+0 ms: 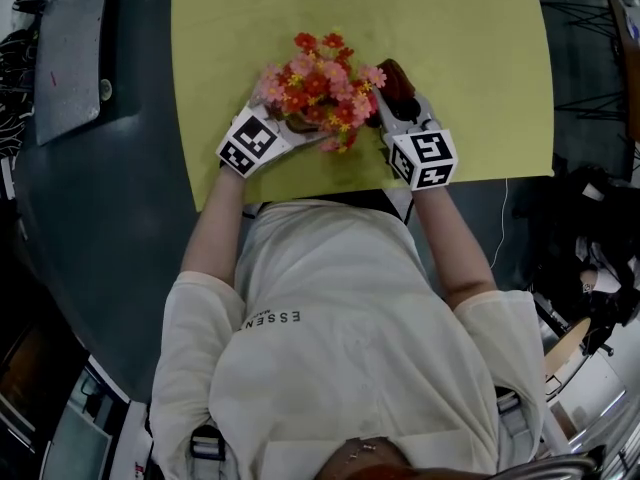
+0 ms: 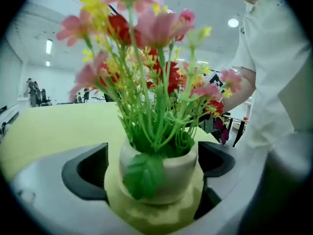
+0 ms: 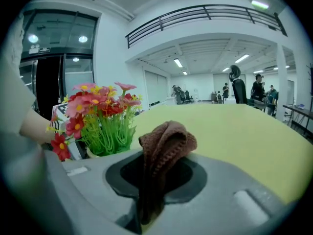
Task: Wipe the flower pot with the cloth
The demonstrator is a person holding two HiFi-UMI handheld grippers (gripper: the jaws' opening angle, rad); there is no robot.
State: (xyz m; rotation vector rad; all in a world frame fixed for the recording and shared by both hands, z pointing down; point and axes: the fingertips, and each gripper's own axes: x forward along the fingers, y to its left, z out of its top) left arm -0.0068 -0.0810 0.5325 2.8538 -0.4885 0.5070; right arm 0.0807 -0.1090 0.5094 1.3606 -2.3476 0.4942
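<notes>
Firstly, the count: one flower pot, one cloth, two grippers and one table (image 1: pixel 470 78) with a yellow-green top.

At the left, the left gripper (image 2: pixel 154 164) has its jaws at a middle width, one on each side of the flower pot (image 2: pixel 168 173), and they hold this pale pot between them. Its marker cube (image 1: pixel 247 143) shows in the head view near the front edge of the table. One bunch of flowers (image 1: pixel 322 86), pink, red and yellow on green stems, stands in the pot, and one green leaf (image 2: pixel 144 175) hangs over its rim.

Just to the right of the flowers, the right gripper (image 3: pixel 156 177) has its jaws narrow, pinching the brown cloth (image 3: pixel 166 138), which rises from between them in a folded loop. The second marker cube (image 1: pixel 428 160) sits on this gripper. The cloth is beside the flowers; I cannot tell whether it touches the pot.

In the head view the flowers cover almost all of the pot, and only a small dark part of the cloth shows. In the left gripper view the gripper body hides the foot of the pot, so I cannot tell if it stands on the table or is lifted. Some people far behind are too small to make out.
</notes>
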